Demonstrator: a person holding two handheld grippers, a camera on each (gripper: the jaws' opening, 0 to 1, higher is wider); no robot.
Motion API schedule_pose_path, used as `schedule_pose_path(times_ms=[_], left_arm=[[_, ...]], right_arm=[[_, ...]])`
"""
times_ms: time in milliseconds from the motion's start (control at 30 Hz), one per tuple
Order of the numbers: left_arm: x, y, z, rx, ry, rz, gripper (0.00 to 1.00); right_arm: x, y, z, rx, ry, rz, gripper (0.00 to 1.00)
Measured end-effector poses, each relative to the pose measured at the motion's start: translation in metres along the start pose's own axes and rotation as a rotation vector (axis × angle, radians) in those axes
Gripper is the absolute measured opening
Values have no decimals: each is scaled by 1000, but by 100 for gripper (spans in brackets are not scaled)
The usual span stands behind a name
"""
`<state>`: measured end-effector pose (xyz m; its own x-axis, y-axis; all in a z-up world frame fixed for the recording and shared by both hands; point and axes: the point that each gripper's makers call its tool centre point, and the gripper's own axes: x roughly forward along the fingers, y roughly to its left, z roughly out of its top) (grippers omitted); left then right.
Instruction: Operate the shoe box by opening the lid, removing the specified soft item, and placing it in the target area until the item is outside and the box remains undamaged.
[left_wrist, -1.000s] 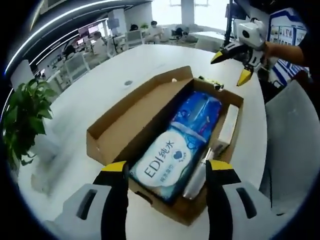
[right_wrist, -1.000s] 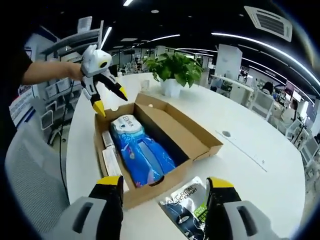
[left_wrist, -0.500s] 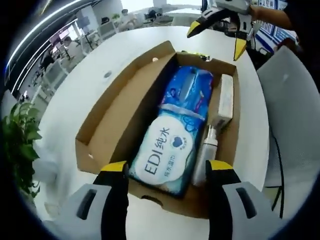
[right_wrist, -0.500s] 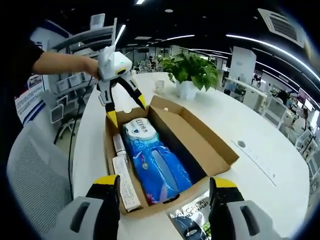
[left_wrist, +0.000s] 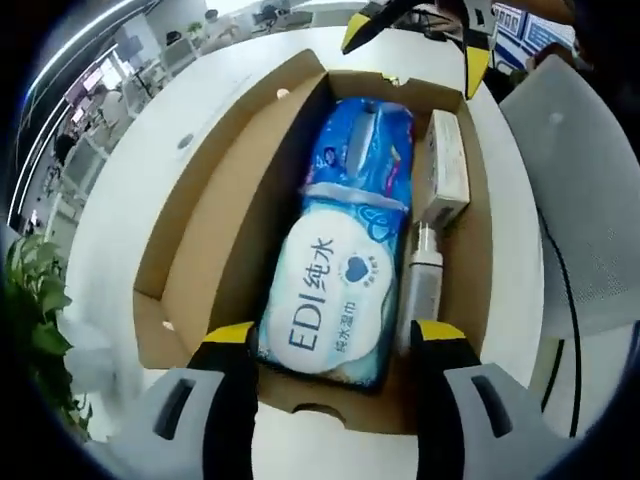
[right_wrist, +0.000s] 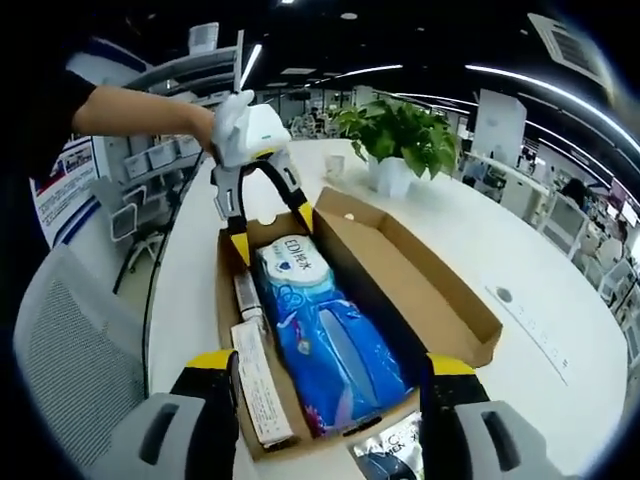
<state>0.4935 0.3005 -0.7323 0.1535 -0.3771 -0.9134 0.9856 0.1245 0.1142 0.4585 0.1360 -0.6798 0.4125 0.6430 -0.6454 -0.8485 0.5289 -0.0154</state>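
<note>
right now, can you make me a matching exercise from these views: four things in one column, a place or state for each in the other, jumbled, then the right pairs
Things
1. blue and white wet-wipes pack
2. long white carton
3. brown cardboard lid flap
4. green potted plant

Places or states
A. folded open beside the box
B. on the white table beyond the box
C. lying along the middle of the brown cardboard shoe box
D. in the box against a side wall, next to the small white bottle

Pairs: 1-C, 2-D, 3-A, 4-B
</note>
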Motion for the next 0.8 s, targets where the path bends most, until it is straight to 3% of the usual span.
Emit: schedule_pose_path(times_ms=[433, 800], left_arm=[[14, 7, -7, 58, 33, -23, 57], [28, 8, -13, 96, 43, -46, 61]], right_arm=[[26, 10, 6, -33, 23, 48, 72], [49, 13, 12, -42, 39, 77, 71]])
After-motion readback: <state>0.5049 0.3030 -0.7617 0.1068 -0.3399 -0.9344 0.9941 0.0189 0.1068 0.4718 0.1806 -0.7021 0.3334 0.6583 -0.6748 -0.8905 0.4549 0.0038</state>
